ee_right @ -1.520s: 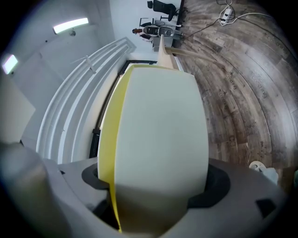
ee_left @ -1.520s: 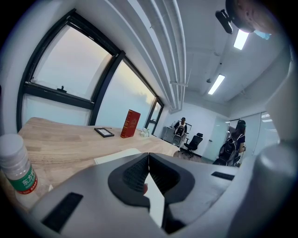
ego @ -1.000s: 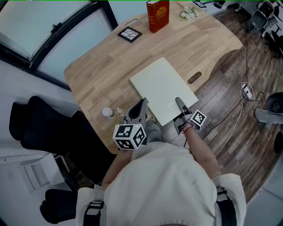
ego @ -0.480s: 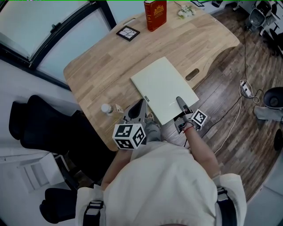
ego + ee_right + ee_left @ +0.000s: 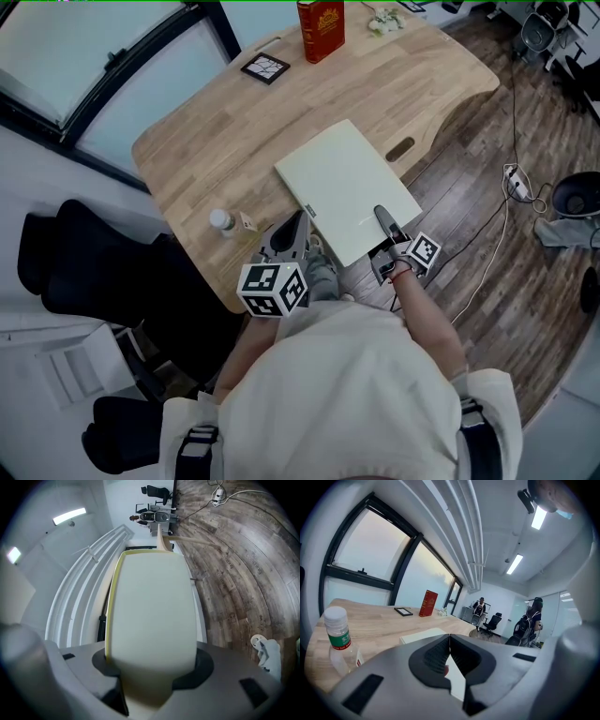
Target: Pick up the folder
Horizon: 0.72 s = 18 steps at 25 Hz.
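Folder: pale and flat, lying slantwise over the near edge of the worktop, with its near end sticking out past the wood.
Right tongs: grasping the folder's near end, one jaw above it and one below.
Left tongs: clenched with the tips together, holding nothing, just beside the folder's left edge.
Bottle: upright, left of the left tongs.
Book: red, standing at the far edge.

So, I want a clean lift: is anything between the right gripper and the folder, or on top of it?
Nothing visible. The right gripper is clamped on the folder at its near edge, which overhangs the table. The folder's top is bare; the bottle and red book stand apart from it.
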Available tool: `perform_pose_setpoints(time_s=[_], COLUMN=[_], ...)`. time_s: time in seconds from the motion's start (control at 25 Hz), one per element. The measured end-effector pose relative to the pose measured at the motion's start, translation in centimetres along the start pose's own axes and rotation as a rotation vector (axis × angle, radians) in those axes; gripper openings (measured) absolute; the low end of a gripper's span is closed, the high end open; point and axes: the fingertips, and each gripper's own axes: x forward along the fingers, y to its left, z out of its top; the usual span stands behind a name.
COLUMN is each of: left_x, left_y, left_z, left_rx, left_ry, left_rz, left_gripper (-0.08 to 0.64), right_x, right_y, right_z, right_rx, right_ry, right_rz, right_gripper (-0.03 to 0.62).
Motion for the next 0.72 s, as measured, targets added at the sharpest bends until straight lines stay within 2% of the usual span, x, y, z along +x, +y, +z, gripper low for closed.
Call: perform_pose_setpoints(time_s=[0.72], left_x=[-1.5], left_y=[-2.8], left_z=[-1.5], left_rx=[0.006], left_ry=[0.006], left_rz=[-0.042], left_gripper=[0.020], right_x=[-5.0], right_y=[2.4], right_z=[-0.2], right_rx=[-0.001], right_ry=[-0.047], right_rz=[0.040], right_gripper=[0.276])
